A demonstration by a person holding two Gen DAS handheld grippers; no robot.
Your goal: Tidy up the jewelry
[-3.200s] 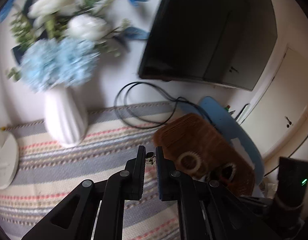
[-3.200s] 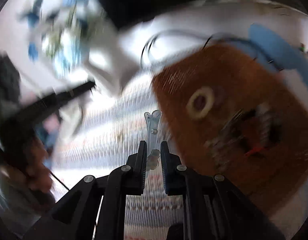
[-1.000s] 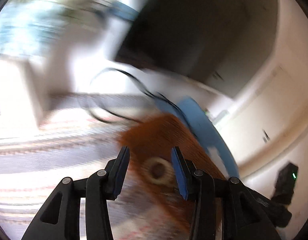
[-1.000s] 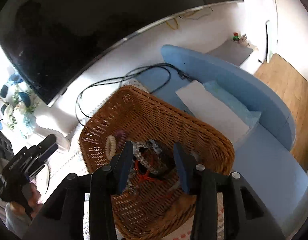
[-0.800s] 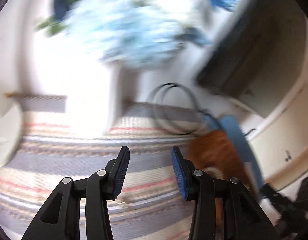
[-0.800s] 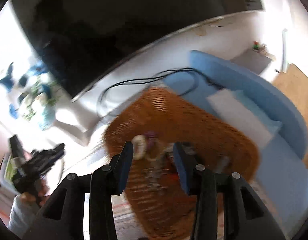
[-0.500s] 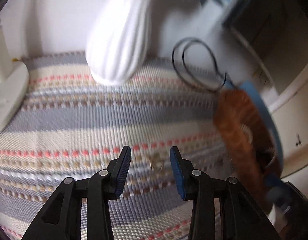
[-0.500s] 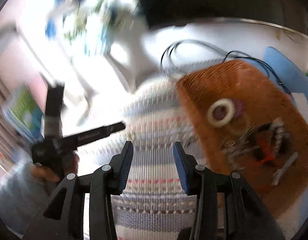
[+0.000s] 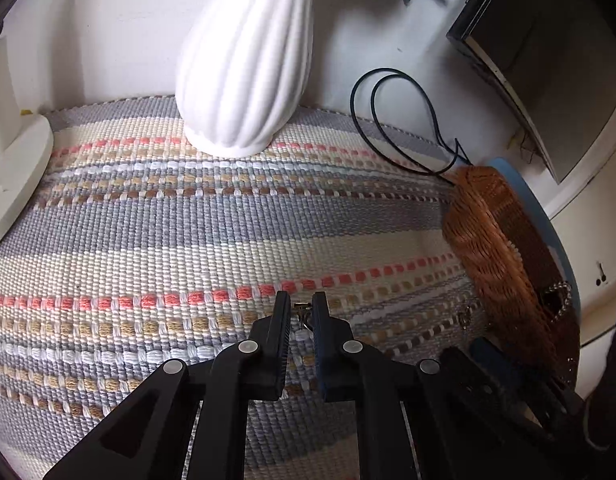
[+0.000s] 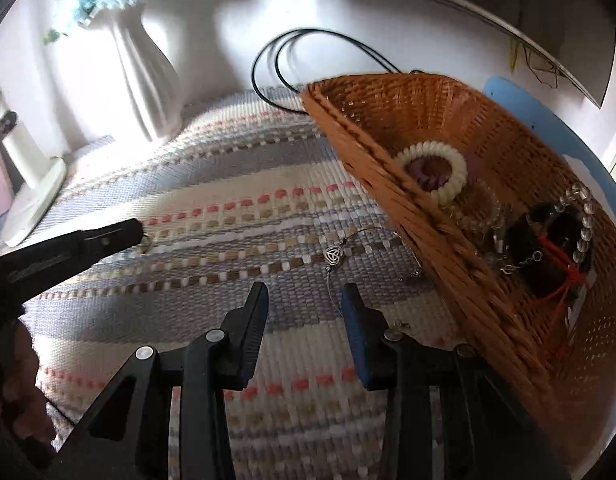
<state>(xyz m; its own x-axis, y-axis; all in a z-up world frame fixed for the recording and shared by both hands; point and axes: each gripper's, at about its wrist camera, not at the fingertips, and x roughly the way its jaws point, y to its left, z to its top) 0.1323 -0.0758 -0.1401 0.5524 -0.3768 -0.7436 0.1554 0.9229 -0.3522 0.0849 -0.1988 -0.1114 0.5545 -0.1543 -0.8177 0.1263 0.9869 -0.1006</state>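
Left claw (image 9: pixel 301 312) narrowed on a small metal piece (image 9: pixel 303 309), seemingly an earring, upon the striped mat (image 9: pixel 188 232). Right claw (image 10: pixel 304 296) spread wide above a silver pendant necklace (image 10: pixel 333 257) lying beside the wicker basket (image 10: pixel 388 152).

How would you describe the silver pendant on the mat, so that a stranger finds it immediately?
Start at the brown wicker basket on the striped woven mat. Just outside its near wall, ahead of the open right gripper, lies a silver pendant on a thin chain. Unlike the bead bracelets, it lies outside the basket and bears a knot-like cutout.
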